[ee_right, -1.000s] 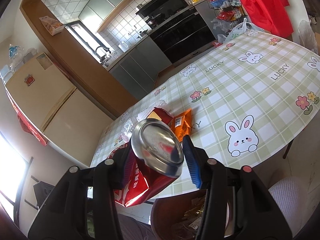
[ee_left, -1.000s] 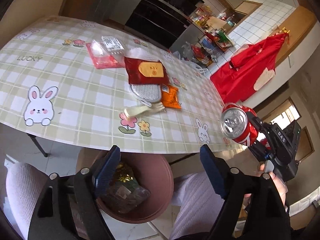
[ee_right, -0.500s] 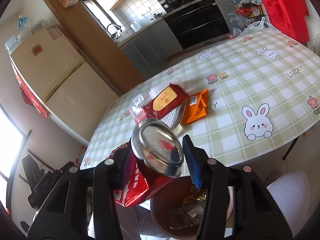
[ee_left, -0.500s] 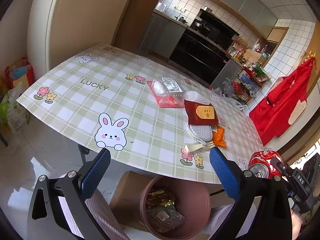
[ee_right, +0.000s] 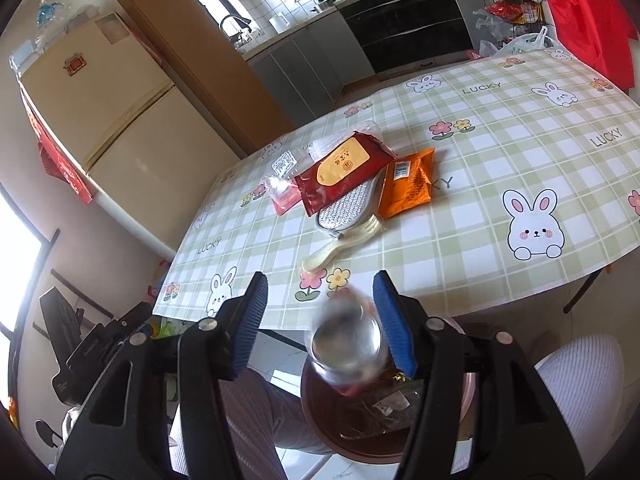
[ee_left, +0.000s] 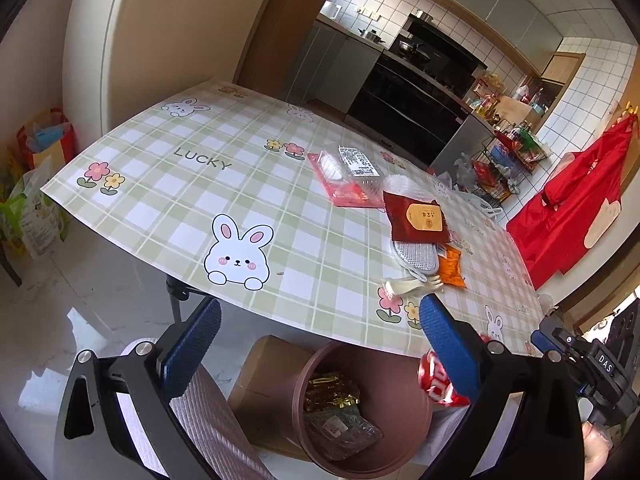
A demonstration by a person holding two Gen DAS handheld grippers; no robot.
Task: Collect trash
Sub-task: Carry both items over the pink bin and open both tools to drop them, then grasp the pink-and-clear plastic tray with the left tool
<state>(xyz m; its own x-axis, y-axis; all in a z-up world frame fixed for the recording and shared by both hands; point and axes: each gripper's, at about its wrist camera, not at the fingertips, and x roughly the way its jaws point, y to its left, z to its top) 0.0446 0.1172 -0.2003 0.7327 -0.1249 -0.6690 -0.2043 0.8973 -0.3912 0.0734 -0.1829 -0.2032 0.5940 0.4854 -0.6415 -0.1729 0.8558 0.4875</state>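
A crushed red can is blurred in mid-air between my right gripper's open fingers, right above the brown trash bin; it also shows in the left wrist view over the bin's rim. My right gripper is open. My left gripper is open and empty, held above the bin, which holds wrappers. On the table lie a dark red packet, an orange packet, a silver pouch, a cream fork and a pink clear package.
The checked tablecloth table fills the middle. A cardboard box sits beside the bin. The person's knees flank the bin. Bags stand on the floor at left; a red apron hangs at right.
My right gripper has opened and let go of the can, which is falling toward the bin. My left gripper has tilted up and drawn back from the table.
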